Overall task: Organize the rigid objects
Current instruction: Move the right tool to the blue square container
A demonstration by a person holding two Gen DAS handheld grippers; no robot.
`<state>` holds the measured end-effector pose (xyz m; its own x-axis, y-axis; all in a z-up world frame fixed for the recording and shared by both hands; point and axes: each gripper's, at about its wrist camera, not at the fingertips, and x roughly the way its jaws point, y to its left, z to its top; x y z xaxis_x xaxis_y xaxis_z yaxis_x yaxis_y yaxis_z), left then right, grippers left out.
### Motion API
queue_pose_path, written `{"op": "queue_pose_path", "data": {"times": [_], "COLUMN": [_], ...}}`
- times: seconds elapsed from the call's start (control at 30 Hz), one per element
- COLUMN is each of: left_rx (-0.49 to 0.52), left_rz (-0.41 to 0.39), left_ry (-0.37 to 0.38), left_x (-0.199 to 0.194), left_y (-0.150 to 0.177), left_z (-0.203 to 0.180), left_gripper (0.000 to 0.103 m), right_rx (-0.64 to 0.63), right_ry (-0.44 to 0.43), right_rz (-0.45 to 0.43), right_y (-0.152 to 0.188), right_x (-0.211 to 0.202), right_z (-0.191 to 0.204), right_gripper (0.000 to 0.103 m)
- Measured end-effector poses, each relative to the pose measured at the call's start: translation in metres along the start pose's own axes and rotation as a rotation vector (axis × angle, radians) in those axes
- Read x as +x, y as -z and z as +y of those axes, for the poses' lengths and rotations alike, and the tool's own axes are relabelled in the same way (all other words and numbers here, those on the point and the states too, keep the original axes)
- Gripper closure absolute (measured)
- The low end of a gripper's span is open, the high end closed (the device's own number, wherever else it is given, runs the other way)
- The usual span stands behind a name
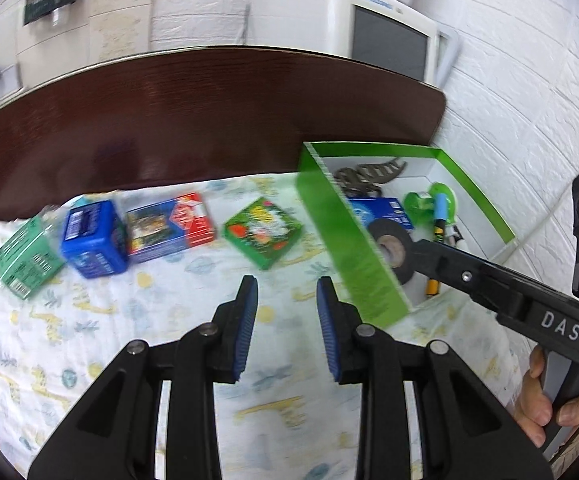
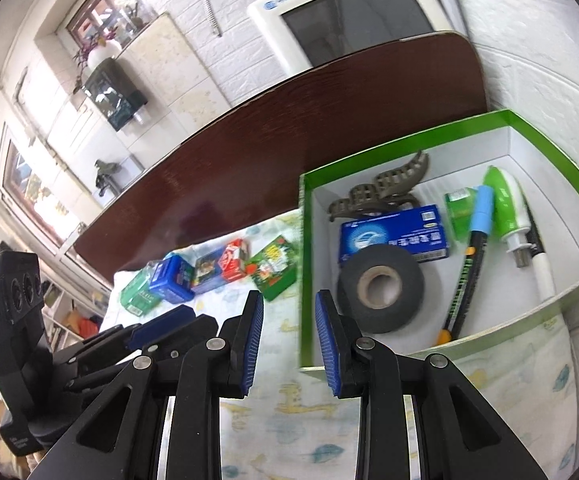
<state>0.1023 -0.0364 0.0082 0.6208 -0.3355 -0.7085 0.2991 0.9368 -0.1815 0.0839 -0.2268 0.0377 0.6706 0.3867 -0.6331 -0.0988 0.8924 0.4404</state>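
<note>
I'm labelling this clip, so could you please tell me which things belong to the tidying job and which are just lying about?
Job:
- green box, holding black tape roll, blue carton, hair claw, marker pen
- four small boxes on the cloth: teal, blue, red-blue, green

Lying about:
- old monitor
- wooden headboard

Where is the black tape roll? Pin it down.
The black tape roll lies inside the green box, in its near-left corner just below the blue carton; in the right wrist view it sits right of centre.

Glossy wood headboard [image 1: 209, 120]; matt cloth sheet [image 1: 89, 340]
</note>
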Motion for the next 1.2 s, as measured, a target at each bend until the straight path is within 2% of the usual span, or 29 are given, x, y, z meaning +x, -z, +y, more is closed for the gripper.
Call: {"op": "queue_pose_path", "data": {"times": [0.1,0.23,0.47,0.73,0.87,1.13,1.2], "left_rx": [-0.049,-0.11,-0.211,-0.261,-0.249,-0.227,-0.233], "left_rz": [-0.011,-0.031,-0.056,-0.043,-0.023,0.01,0.011], "left_ry": [-0.042,-0.097,-0.155,-0.092,-0.056,-0.03,-0.004], "left_x": [-0.004,-0.01,-0.013,0.001,0.011,0.031,0.034], "left_y": [0.003,0.007,0.005,-0.014,-0.022,-0.027,-0.027], "left_z": [0.028,0.064,0.126,0.167,0.174,0.181,0.182], "left_gripper": [0.073,0.062,0.059,0.061,0.061,0.06,0.06], "right_rx": [-0.031,-0.064,-0.112,-0.119,-0.078,0.018,0.04], "right_ry": [-0.005,-0.013,-0.019,-0.055,-0.076,-0.11,-0.128], "right_rz": [0.023,0.066,0.154,0.223,0.242,0.303,0.301], "right_y": [0.003,0.006,0.008,-0.006,-0.018,-0.03,-0.03], "right_x": [0.011,0.032,0.08,0.132,0.157,0.203,0.207], "right_z": [0.018,0.039,0.077,0.113,0.121,0.125,0.123], "right_gripper": [0.073,0.073,0.073,0.073,0.072,0.071,0.066]}}
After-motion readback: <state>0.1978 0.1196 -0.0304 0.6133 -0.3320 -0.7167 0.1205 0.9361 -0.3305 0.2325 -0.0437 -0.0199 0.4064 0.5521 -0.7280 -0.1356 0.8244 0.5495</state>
